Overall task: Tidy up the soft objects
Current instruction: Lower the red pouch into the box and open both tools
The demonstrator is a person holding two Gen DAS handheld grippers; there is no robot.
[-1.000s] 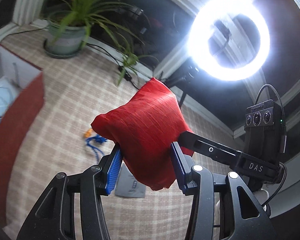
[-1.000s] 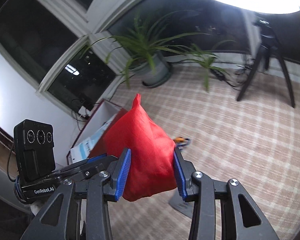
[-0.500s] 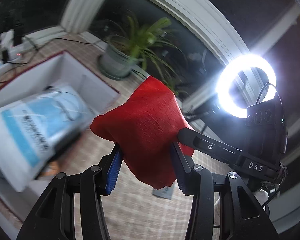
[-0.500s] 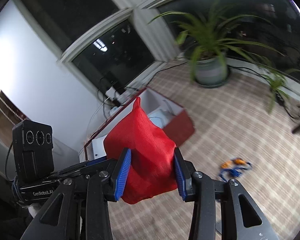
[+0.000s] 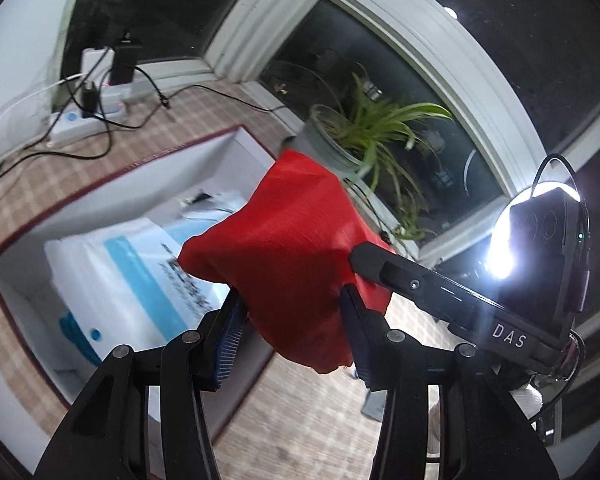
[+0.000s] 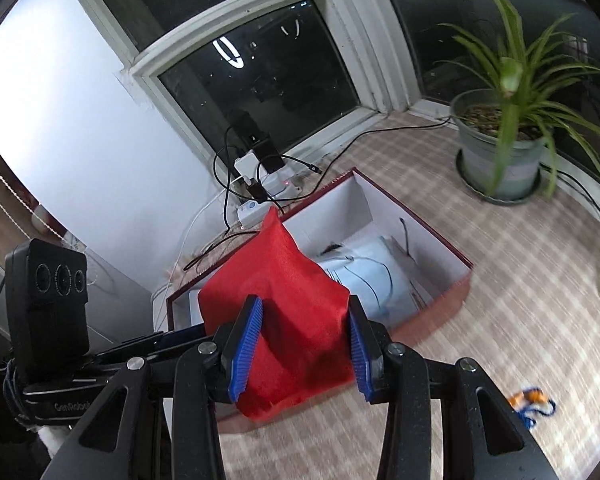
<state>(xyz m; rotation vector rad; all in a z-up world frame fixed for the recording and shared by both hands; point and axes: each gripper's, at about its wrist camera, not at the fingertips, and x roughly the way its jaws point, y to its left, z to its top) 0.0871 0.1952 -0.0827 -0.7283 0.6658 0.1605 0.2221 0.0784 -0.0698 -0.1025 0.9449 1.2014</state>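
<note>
Red cushion (image 5: 284, 256) sits mid-frame, pinched between both the left hand-held gripper (image 5: 292, 330) and right hand-held gripper (image 6: 300, 350), box (image 6: 416, 216) behind it.

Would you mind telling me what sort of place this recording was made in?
Most likely a room in a home, by a bay window at night. A potted plant stands on checked carpet below dark windows, and a power strip lies by the wall.

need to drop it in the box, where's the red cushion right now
The red cushion is held in the air between both grippers, in front of the open red-rimmed box, low centre in both wrist views.
</note>
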